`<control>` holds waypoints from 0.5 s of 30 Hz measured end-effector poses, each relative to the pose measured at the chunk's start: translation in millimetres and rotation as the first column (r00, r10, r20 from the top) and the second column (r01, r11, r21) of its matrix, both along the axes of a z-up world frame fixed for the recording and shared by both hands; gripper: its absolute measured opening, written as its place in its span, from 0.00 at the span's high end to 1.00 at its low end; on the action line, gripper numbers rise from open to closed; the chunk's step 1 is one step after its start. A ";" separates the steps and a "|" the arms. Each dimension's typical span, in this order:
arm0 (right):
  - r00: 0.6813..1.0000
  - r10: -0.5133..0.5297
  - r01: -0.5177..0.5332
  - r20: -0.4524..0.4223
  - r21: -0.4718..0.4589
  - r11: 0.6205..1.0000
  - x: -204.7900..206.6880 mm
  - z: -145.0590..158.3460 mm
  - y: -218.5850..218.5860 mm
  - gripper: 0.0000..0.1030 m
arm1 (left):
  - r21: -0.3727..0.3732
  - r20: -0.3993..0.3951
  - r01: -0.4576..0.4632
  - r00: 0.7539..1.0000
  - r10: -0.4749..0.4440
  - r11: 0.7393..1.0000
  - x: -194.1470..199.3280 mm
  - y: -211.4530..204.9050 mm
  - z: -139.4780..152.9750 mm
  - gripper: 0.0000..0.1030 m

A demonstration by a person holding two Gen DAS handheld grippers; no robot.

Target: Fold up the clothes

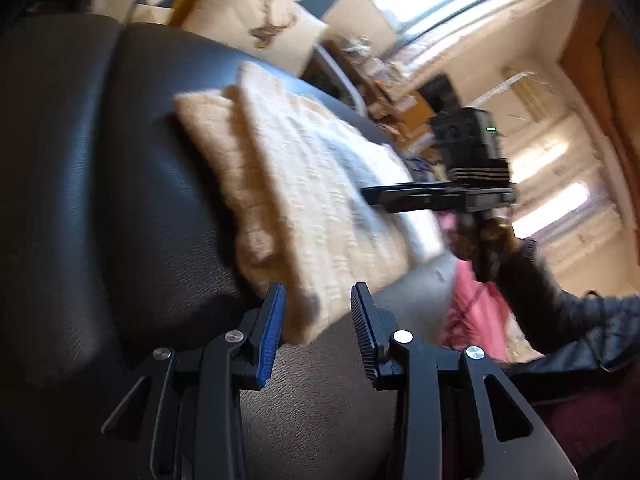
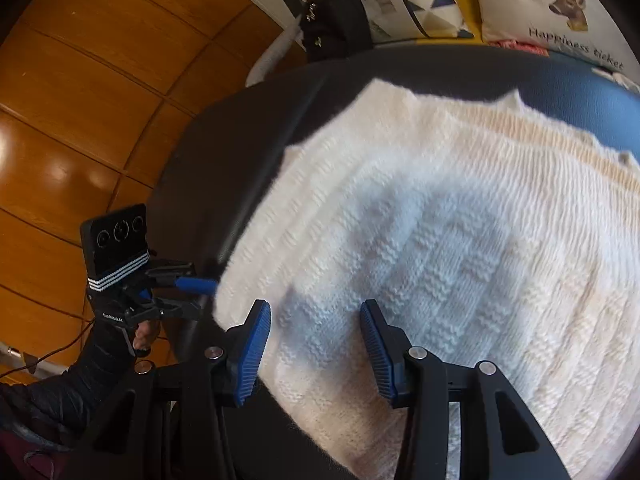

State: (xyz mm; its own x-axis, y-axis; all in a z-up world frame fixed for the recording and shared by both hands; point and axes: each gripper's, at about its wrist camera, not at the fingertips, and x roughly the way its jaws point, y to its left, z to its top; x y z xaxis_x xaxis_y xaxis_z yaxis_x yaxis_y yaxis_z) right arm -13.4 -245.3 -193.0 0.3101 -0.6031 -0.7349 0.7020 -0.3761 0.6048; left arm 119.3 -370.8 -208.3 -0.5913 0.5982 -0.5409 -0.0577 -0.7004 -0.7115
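Where the ribbed blue pads of the left gripper (image 1: pixel 318 330) stand apart, a soft corner of the cream knitted sweater (image 1: pixel 320 200) is seen lying between them, touching the left pad but not pinched; the jaws are parted with nothing clamped. From this corner, the folded knit stretches away toward twelve o'clock across the smooth black leather seat (image 1: pixel 120 160), its surface ridged in fine rows and its edges thick and rounded where layers are stacked. At three o'clock the right gripper (image 1: pixel 372 196) is seen from the side, a flat black bar held by a hand in a dark quilted sleeve (image 1: pixel 568 320).

In the right wrist view, the right gripper (image 2: pixel 316 348) is held with its grooved blue pads spread above the sweater (image 2: pixel 460 240), nothing between them but the knit below; a blocky basket-weave pattern fills the panel ahead, with plain ribbing toward one o'clock. At nine o'clock the left gripper (image 2: pixel 200 290) is seen at the sweater's edge. Glossy orange-brown wooden flooring (image 2: pixel 80 120) lies beyond, and printed cushions (image 2: pixel 560 4) rest at one o'clock.
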 end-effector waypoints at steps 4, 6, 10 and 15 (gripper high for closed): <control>0.998 -0.037 0.038 0.051 -0.020 0.999 -1.4 -4.4 14.8 0.54 | 0.041 -0.020 0.052 0.999 -0.051 0.998 -8.3 -10.1 -6.6 0.64; 0.997 -0.042 0.044 0.062 -0.028 0.999 -0.5 -4.9 18.7 0.54 | 0.077 -0.009 0.086 0.996 -0.085 0.993 -15.3 -11.2 -12.8 0.64; 0.996 -0.043 0.046 0.073 -0.037 0.998 -0.6 -7.9 17.0 0.54 | 0.117 -0.016 0.167 0.986 -0.166 0.979 -25.4 -5.5 -17.8 0.64; 0.995 -0.041 0.046 0.088 -0.050 0.998 -4.2 -10.2 15.1 0.54 | 0.182 -0.006 0.222 0.974 -0.225 0.958 -39.0 -4.6 -20.5 0.64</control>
